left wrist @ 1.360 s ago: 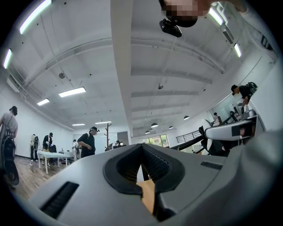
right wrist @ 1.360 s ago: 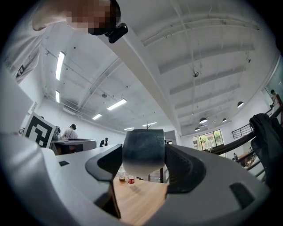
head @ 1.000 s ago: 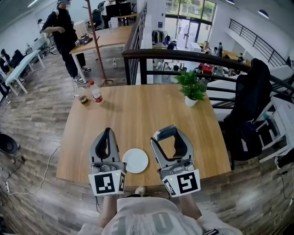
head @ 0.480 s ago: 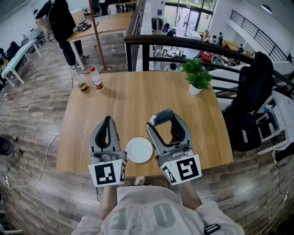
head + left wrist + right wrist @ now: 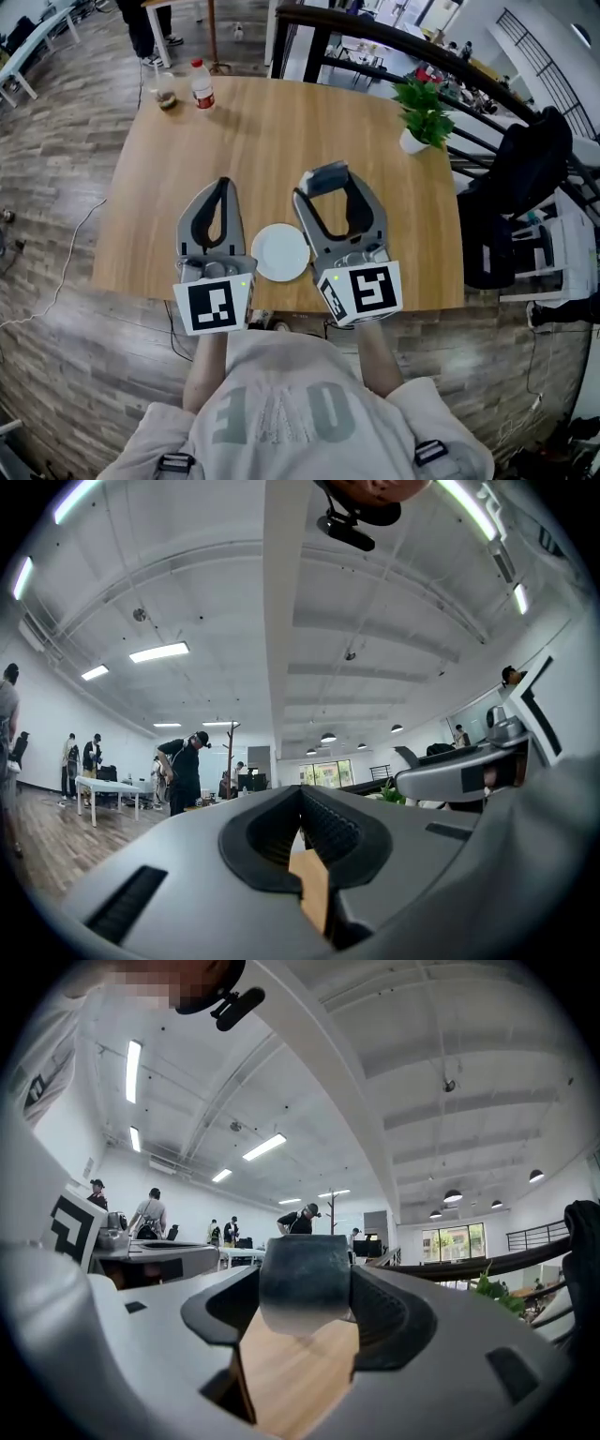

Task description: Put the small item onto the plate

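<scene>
A small white plate (image 5: pixel 279 251) lies near the front edge of the wooden table (image 5: pixel 272 131), between my two grippers. My right gripper (image 5: pixel 324 180) is shut on a dark grey block (image 5: pixel 326 176), held above the table just right of the plate. In the right gripper view the block (image 5: pixel 304 1279) is clamped between the tips of the jaws. My left gripper (image 5: pixel 222 185) is shut with nothing in it, left of the plate. In the left gripper view the tips (image 5: pixel 302 841) meet, with only a sliver of table showing.
A potted green plant (image 5: pixel 421 113) stands at the table's far right. A red-capped bottle (image 5: pixel 200 84) and a small jar (image 5: pixel 167 96) stand at the far left corner. A black chair (image 5: pixel 525 178) is right of the table. A railing runs behind it.
The head view has tilted further down, so the table sits higher in the picture. Both grippers keep their places beside the plate and the right one still holds the block.
</scene>
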{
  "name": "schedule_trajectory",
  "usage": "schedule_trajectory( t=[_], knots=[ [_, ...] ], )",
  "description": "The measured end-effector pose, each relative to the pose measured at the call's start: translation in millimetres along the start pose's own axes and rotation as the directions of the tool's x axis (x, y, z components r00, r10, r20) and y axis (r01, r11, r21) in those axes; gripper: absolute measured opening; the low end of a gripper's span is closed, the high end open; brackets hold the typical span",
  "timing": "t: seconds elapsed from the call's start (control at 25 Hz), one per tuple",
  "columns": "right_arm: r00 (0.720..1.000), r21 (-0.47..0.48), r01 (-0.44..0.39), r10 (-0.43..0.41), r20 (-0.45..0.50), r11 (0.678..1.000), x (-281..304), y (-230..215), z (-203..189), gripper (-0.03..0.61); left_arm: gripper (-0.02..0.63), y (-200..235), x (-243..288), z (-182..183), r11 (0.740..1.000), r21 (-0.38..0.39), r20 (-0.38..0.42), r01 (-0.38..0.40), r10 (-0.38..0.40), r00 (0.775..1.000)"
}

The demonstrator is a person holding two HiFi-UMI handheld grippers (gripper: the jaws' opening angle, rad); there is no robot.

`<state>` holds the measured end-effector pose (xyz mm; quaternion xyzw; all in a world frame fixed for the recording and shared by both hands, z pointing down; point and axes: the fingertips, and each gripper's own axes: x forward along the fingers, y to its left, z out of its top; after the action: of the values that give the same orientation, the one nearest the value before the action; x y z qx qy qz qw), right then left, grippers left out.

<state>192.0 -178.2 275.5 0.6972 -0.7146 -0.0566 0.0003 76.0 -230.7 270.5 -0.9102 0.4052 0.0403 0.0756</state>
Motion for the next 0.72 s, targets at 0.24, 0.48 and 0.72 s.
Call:
schedule_trajectory(
  t=[0.24,0.48,0.72],
  knots=[
    [0.989,-0.001,-0.052,0.052,-0.141,0.999,15,14,-48,0.310,0.008,5,-4,-24,1.000,-0.024,-0.045,-0.008,0.007,0.999],
    [0.917,0.013,-0.066,0.066,-0.394,0.998,24,17,-135,0.310,0.008,12,-9,-45,0.998,-0.053,-0.084,-0.039,0.034,0.996],
    [0.770,0.073,-0.131,0.148,-0.621,0.989,16,32,-215,0.310,0.008,27,-13,-63,0.992,-0.092,-0.114,-0.091,0.080,0.990]
  ],
)
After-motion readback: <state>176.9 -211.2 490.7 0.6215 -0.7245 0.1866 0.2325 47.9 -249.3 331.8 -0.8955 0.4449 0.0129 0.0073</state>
